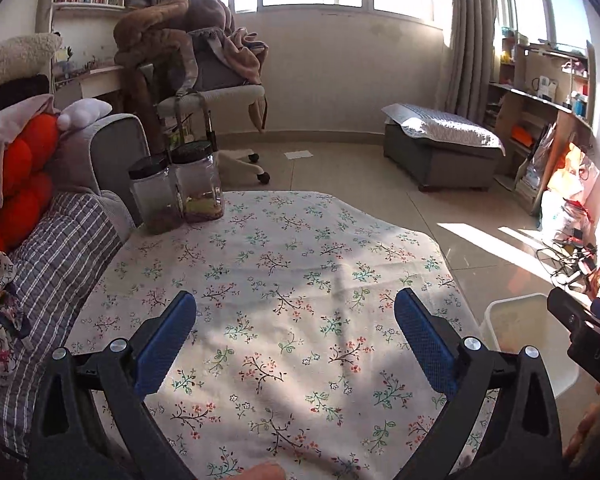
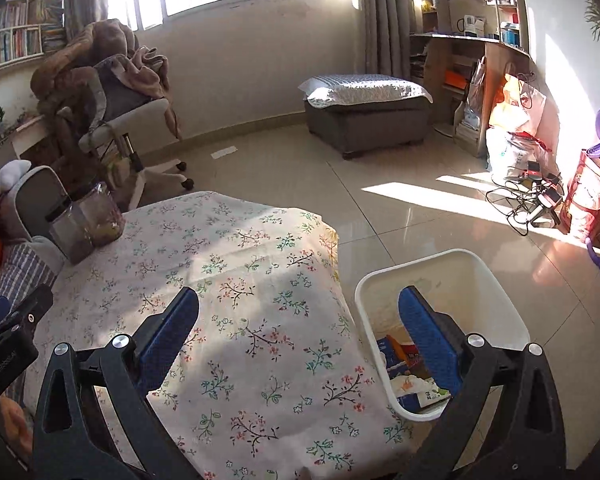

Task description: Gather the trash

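Both grippers, left gripper (image 1: 296,340) and right gripper (image 2: 300,340), gape empty above the flowered tablecloth (image 1: 284,248). Trash seemingly sits binned (image 2: 440,280); scan before reaching again.

Right gripper (image 2: 298,322) with black arms and blue textured pads – jaws wide apart, nothing between them. Under it, floral-print cloth-covered table (image 2: 236,280). White plastic rectangular waste bin (image 2: 496,296) on tiled floor at 4 o'clock, touching table edge; inside – blue carton, crumpled paper, wrappers. Two clear plastic jars with black lids (image 2: 86,226) at 10 o'clock on table corner. Other black gripper's tip (image 2: 16,320) at 9 o'clock. Grey padded ottoman (image 2: 366,118) at 1 o'clock.
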Available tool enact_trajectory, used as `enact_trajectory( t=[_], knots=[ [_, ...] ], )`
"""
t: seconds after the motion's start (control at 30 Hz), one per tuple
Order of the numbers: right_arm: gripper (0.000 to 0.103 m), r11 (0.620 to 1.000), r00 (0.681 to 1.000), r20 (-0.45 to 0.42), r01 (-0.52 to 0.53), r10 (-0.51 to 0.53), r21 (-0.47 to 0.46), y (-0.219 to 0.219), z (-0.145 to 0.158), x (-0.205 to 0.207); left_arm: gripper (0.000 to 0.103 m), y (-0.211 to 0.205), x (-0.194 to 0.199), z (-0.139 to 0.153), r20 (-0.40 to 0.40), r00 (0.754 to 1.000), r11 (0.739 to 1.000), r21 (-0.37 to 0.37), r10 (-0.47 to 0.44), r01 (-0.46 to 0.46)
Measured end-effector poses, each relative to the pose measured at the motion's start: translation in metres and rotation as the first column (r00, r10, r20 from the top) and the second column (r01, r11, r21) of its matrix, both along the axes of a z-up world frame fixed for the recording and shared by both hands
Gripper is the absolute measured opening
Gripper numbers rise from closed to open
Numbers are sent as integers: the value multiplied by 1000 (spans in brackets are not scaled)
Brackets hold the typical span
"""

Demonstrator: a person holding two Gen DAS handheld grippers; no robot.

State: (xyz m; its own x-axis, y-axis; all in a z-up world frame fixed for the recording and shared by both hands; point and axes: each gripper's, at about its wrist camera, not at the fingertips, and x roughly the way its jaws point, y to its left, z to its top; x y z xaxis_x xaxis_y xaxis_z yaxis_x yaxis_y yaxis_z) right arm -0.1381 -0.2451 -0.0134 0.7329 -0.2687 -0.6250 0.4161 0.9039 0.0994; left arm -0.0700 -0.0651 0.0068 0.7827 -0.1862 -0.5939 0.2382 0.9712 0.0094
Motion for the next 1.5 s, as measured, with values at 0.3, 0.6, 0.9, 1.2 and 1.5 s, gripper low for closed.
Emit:
enact_trajectory(
  t=[0.3,0.6,0.9,1.2,1.5],
  knots=[
    [96,997,998,-26,-64,63,-42,39,-8,28,96,54,17,-20,-101,988,993,1,119,-119],
    [96,998,997,-31,-70,70,1,43,-13,41,96,54,20,-21,-124,986,993,-8,114,-116],
    [96,997,997,-26,-74,74,-3,44,-11,41,96,53,22,-24,-121,985,993,7,120,-120],
    [96,997,997,-26,-76,76,-8,45,-11,41,96,52,22,-22,-113,986,993,6,119,-119],
    [96,997,996,-28,-81,80,-19,41,-9,37,96,53,22,-22,-115,986,992,1,123,-124]
  ],
)
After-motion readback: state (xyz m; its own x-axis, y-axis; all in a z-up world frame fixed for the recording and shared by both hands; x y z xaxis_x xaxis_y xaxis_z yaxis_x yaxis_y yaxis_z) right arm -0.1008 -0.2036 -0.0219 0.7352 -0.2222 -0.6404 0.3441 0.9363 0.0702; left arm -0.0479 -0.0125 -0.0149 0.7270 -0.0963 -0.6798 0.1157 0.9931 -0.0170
